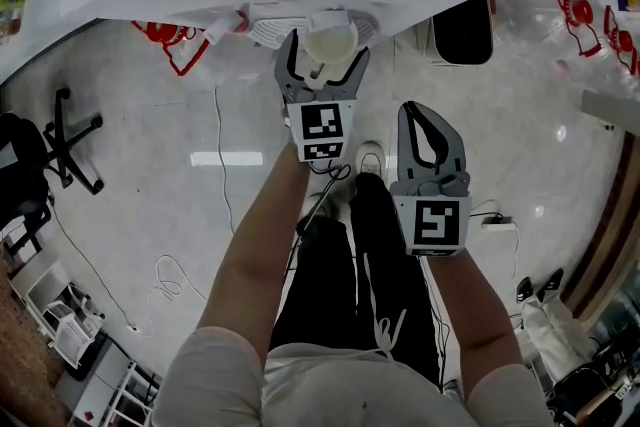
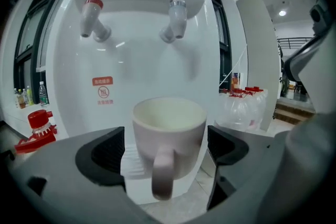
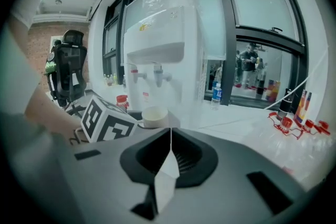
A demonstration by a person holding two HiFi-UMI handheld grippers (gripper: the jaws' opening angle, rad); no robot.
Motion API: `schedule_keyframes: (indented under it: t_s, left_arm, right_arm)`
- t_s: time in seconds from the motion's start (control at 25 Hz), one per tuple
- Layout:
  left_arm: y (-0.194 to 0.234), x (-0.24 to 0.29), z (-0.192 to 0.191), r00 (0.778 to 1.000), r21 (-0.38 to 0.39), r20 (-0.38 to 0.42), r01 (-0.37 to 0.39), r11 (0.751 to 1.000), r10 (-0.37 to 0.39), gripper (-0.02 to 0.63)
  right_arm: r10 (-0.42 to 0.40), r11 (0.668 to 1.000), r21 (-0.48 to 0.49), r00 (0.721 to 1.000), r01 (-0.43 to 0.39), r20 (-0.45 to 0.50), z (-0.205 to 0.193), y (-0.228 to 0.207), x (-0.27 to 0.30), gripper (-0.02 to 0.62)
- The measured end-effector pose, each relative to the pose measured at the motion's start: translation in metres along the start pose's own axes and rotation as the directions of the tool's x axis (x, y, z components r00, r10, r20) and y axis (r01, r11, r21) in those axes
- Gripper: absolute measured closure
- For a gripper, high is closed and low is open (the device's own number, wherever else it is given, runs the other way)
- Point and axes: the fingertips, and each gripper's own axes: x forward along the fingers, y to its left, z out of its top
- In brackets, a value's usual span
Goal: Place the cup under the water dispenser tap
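Note:
A pale cup with its handle toward the camera sits between the jaws of my left gripper, which is shut on it. It hangs just in front of the white water dispenser, lower than the grey tap and roughly in line with it; the red tap is further left. From the head view the cup is over the drip tray, held by the left gripper. My right gripper stays back, shut and empty. Its view shows the cup and dispenser.
An office chair stands at the left and cables lie on the floor. Empty water jugs with red caps sit at the right of the dispenser. Shelving is at the lower left. The person's legs are below the grippers.

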Motion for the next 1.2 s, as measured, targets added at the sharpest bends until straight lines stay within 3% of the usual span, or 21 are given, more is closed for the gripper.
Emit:
schedule_keyframes:
  t_s: [0.24,0.56,0.6,0.64,0.72,0.96,1.2]
  left_arm:
    - [-0.006,-0.033,0.02,0.999,-0.005,0.012,0.042,0.999,-0.042,0.135]
    - [-0.01,-0.109,0.074,0.996,0.007,0.021,0.087,0.996,-0.087,0.143]
    - [-0.008,-0.119,0.08,0.997,-0.01,0.016,0.081,0.997,-0.081,0.162]
    - [-0.003,-0.129,0.086,0.998,-0.025,0.012,0.057,0.998,-0.057,0.235]
    - [0.007,-0.15,0.101,1.0,-0.042,0.008,-0.003,0.999,0.003,0.577]
    - [0.01,-0.209,0.155,0.998,-0.067,0.03,0.061,0.996,-0.059,0.588]
    - [0.006,-0.273,0.237,0.986,-0.091,0.114,0.134,0.987,-0.124,0.588]
  right_arm:
    - [-0.008,0.999,0.039,1.0,0.009,-0.024,0.0,0.018,-0.023,0.566]
    - [-0.034,0.994,0.1,0.998,0.039,-0.049,0.022,0.048,-0.072,0.566]
    - [-0.041,0.994,0.102,0.998,0.045,-0.045,0.029,0.05,-0.078,0.566]
    - [-0.047,0.993,0.102,0.998,0.051,-0.042,0.036,0.052,-0.082,0.566]
    - [-0.059,0.993,0.101,0.997,0.063,-0.039,0.05,0.053,-0.091,0.566]
    - [-0.112,0.987,0.12,0.994,0.109,0.019,0.109,0.055,-0.112,0.566]
    - [-0.086,0.989,0.128,0.992,0.074,0.092,0.176,0.066,-0.143,0.568]
